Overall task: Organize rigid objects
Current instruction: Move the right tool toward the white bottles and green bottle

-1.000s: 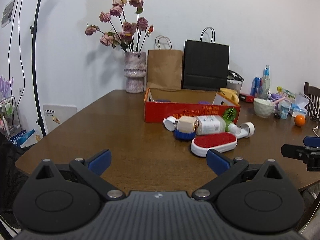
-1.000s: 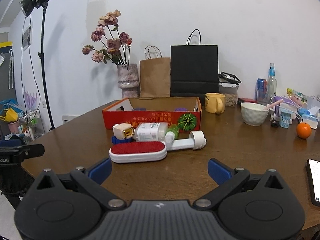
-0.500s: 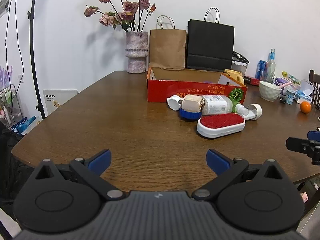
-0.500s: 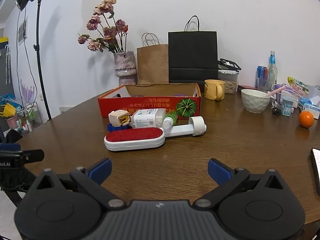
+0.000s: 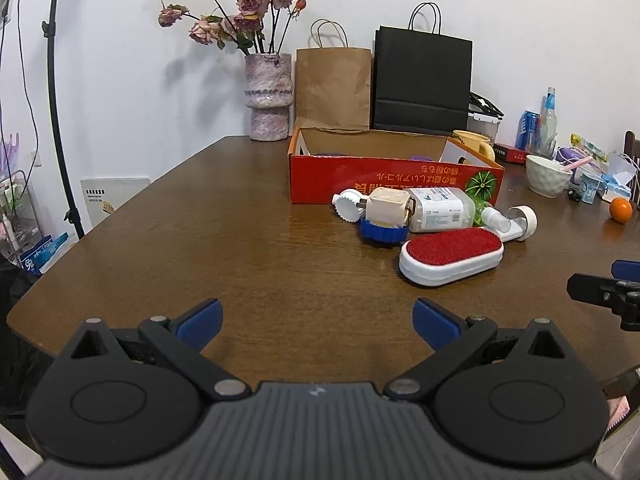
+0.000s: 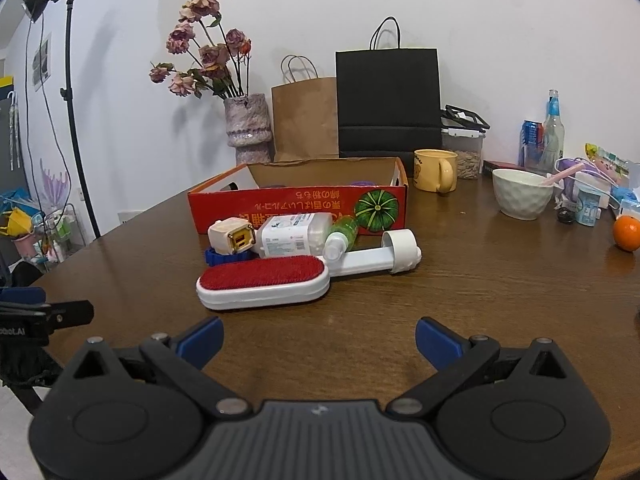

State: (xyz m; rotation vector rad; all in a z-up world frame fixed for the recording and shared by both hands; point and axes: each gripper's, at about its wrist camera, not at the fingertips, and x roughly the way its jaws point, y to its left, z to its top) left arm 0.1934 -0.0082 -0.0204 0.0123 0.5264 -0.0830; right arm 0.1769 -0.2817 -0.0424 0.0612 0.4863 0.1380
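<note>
**Crowded pile, risky first pick**

Both claws — left point(image 5: 316, 316), right point(image 6: 318, 338) — gape empty above the table point(image 5: 240, 248). The brush point(image 6: 262, 282) touches the bottle point(image 6: 294, 232) before the box point(image 6: 296, 200) — grabbing it may scatter neighbours.

Red cardboard box point(image 6: 298, 206) with open top: one line of yellow East Asian characters along the front wall, printed upside down, beside a green pumpkin picture point(image 6: 376, 207); individual characters not legible. Clear plastic bottle point(image 6: 294, 232) lying on its side: white label with small print and a small red mark, too small to read. Black gripper body at the left edge of the right wrist view point(image 6: 24, 330): white lettering, partly cut off, reading roughly "obot.AI". White board point(image 5: 110, 200) leaning by the wall: black heading, unreadable.
</note>
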